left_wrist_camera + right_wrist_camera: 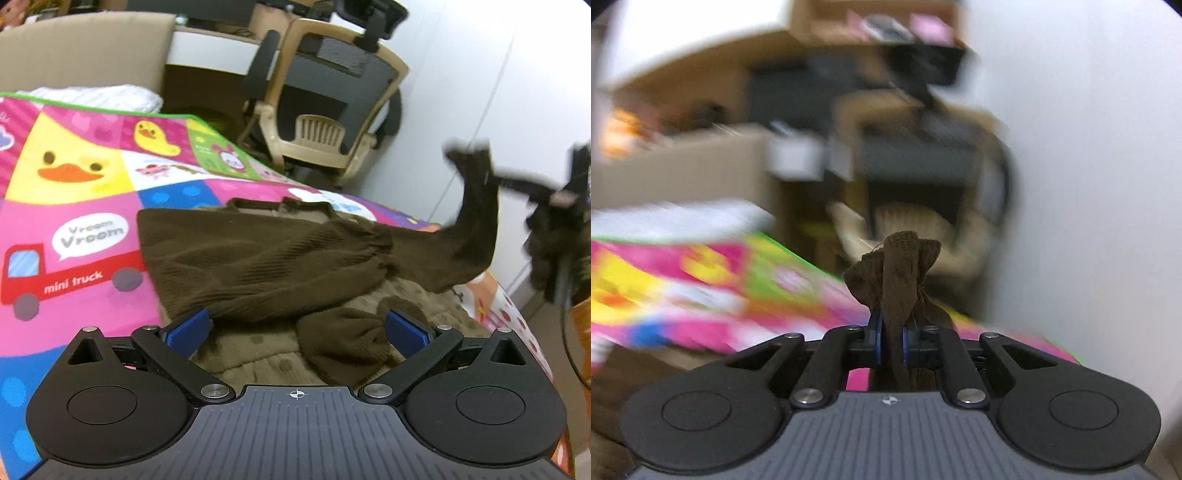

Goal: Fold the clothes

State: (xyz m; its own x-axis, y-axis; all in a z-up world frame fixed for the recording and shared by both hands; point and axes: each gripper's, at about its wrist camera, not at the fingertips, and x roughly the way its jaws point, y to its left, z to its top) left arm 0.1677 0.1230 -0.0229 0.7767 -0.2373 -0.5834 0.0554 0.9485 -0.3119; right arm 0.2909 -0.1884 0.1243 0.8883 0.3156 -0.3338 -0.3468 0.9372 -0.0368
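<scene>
A dark brown knit sweater [258, 262] lies bunched on a colourful cartoon play mat [74, 177]. My left gripper [295, 328] hovers open just above its near folds, with nothing between the blue pads [186, 328]. One sleeve [476, 221] is pulled up to the right, where my right gripper [554, 195] shows blurred. In the right wrist view my right gripper [892, 339] is shut on that bunched sleeve end [897, 273], which sticks up past the fingertips. A brown dotted cloth [258, 354] lies under the sweater.
A beige and black office chair [325, 96] stands beyond the mat's far edge, beside a white wall [498, 92]. A white pillow [99, 96] and a beige headboard [81, 48] sit at the back left. A desk is behind the chair.
</scene>
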